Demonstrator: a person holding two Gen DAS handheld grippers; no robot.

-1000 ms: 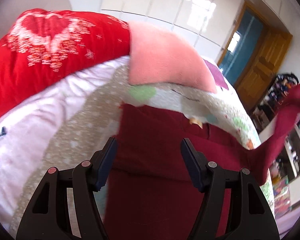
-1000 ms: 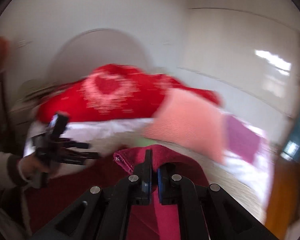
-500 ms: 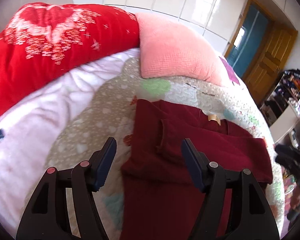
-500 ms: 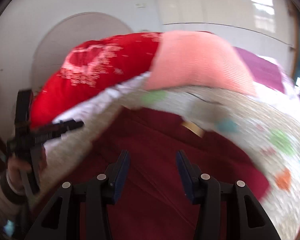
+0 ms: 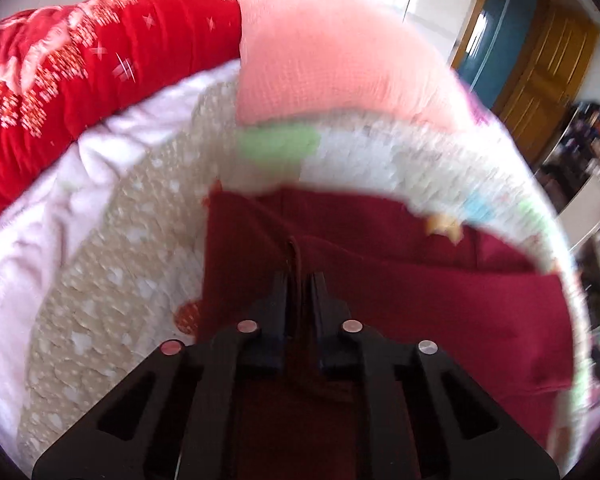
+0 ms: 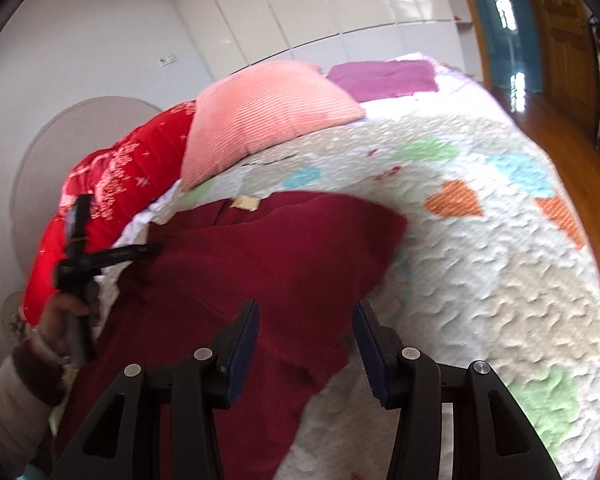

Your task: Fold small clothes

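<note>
A dark red knit garment (image 5: 400,300) lies on a quilted bed cover, with a tan label (image 5: 444,226) at its far edge. My left gripper (image 5: 299,280) is shut on a raised fold of the garment's cloth near its left side. In the right wrist view the same garment (image 6: 268,264) lies spread out, and my right gripper (image 6: 306,320) is open and empty just above its right edge. The left gripper (image 6: 148,248) shows there at the garment's far left, held in a hand.
A quilt with coloured hearts (image 6: 480,280) covers the bed. A pink pillow (image 6: 268,116), a red blanket (image 5: 60,88) and a purple cloth (image 6: 384,78) lie at the head. A wooden door (image 6: 564,36) and wooden floor are at the right.
My left gripper has closed on a fold of the red garment. My right gripper let go of the garment earlier and now stays open over its right edge.
</note>
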